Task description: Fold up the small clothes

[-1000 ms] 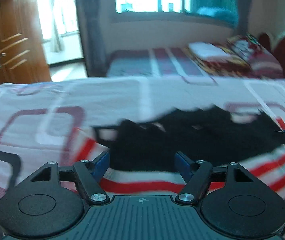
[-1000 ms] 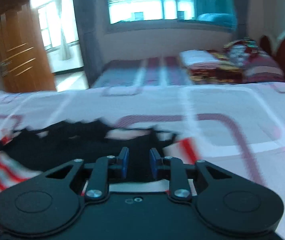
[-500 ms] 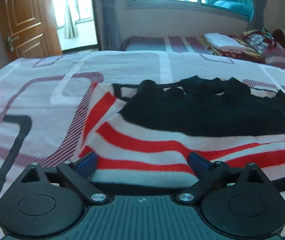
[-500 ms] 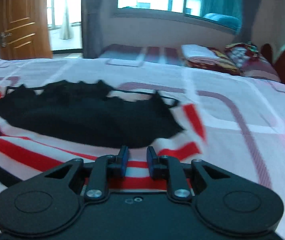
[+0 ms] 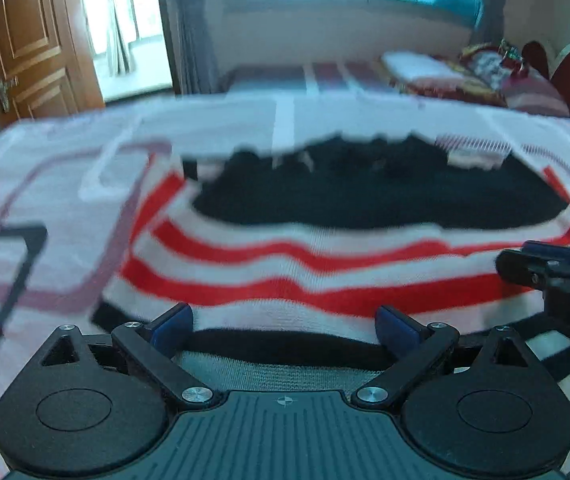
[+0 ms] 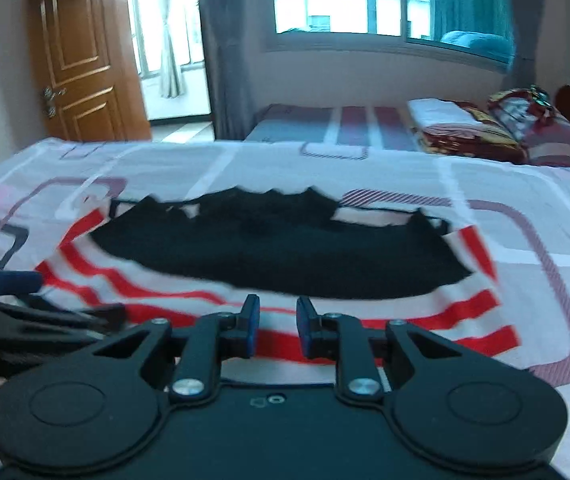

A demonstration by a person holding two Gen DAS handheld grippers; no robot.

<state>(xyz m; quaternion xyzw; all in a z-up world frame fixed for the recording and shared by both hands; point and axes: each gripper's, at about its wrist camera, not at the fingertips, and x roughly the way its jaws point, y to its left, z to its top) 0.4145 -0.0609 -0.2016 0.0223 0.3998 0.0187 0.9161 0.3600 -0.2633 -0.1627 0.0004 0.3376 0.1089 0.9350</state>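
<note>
Your one small garment [image 6: 285, 264], black on top with red and white stripes, lies flat on the pink patterned bed sheet [image 6: 505, 216]. Your left gripper [image 5: 283, 330] has just opened wide, pads off the cloth. Your right gripper [image 6: 277, 328] has a small gap with nothing in it. Behind are one more bed [image 6: 345, 128], one brown wooden door [image 6: 81, 64] and one window [image 6: 365, 0].

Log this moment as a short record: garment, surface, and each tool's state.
garment: striped top, black upper part, red and white stripes below, lying spread out
surface: patterned bedsheet
left tool: wide open, jaws just been opening, nothing pinched, above the near hem
right tool: narrow gap, nothing visibly between the pads, over the red stripes
fold: not yet begun
</note>
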